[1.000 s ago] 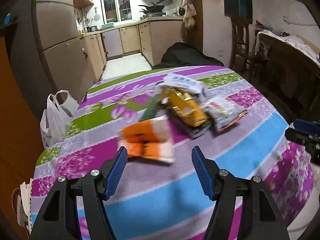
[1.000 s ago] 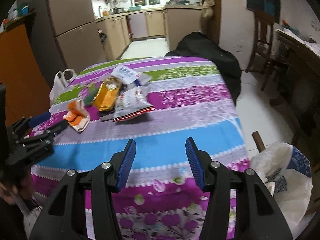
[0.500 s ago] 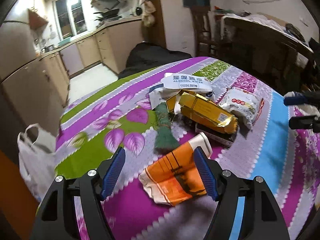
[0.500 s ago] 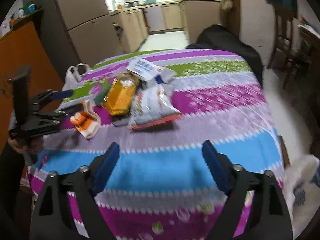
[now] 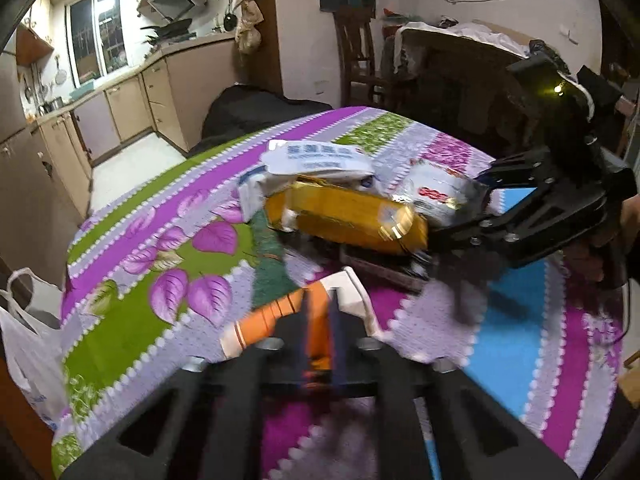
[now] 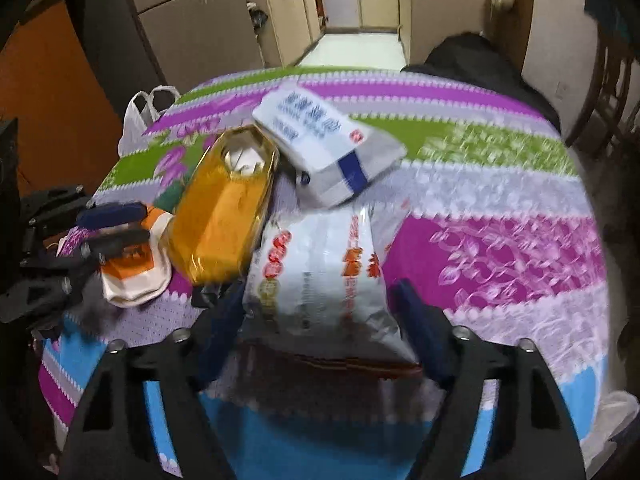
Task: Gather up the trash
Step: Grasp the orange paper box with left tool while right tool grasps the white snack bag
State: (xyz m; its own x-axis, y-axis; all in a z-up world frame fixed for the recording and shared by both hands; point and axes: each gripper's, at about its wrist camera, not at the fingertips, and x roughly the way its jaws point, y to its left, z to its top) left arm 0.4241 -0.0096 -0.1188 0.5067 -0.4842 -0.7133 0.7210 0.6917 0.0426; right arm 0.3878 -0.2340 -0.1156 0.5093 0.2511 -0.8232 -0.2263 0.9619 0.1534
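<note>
Orange wrapper [image 5: 276,314] pinched inside left tool [image 5: 320,334].

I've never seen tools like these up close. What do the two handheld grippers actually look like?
Both are matte black plastic frames with triangular cut-outs and silver screws at the joints. Each ends in two jaws faced with ribbed dark-blue pads. The left gripper matches the right gripper. Seen from the left wrist, the right one carries a boxy black block with a small yellow light and a thin cable.
</note>
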